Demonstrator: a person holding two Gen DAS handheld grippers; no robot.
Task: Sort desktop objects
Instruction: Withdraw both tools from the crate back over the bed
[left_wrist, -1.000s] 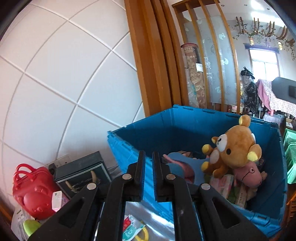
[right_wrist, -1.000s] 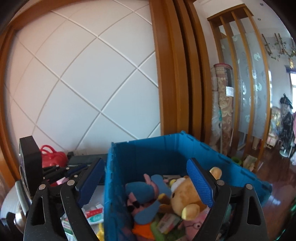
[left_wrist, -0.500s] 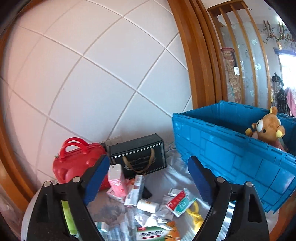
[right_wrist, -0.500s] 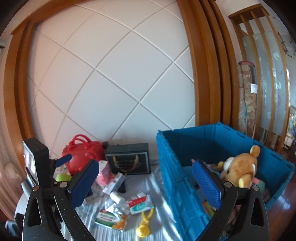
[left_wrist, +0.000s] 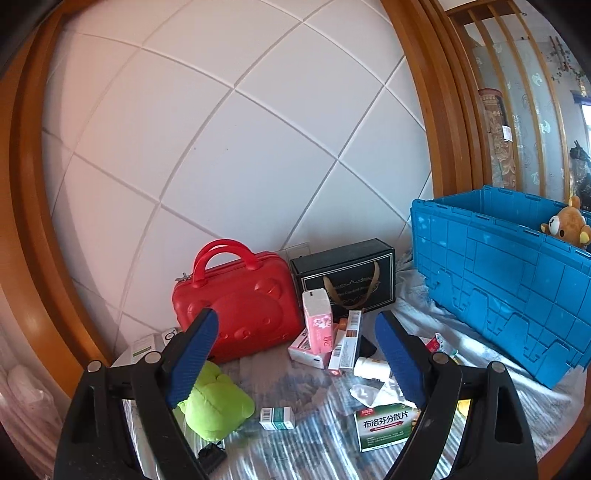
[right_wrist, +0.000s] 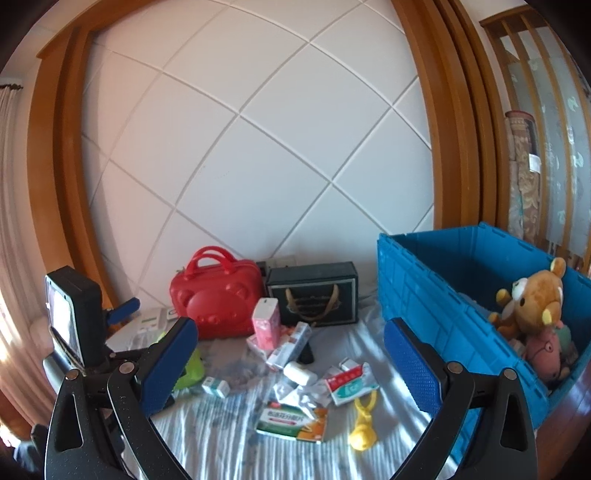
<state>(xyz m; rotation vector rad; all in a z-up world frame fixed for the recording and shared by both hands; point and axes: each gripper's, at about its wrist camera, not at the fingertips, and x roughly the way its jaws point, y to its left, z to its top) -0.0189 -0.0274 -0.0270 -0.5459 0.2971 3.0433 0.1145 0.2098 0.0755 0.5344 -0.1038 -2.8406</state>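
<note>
You've swung both grippers left, away from the blue crate (right_wrist: 443, 295) and over the clutter; your left gripper (left_wrist: 295, 354), clenched a second ago, now gapes empty, and your right gripper (right_wrist: 291, 363) is spread wide, grasping nothing. A striped cloth (right_wrist: 221, 435) covers the table against a white panelled wall (right_wrist: 258, 147) with wood trim. The pink carton (left_wrist: 318, 321) stands upright, long axis vertical, just right of the red case (left_wrist: 240, 306), near the black box (left_wrist: 347, 280).
</note>
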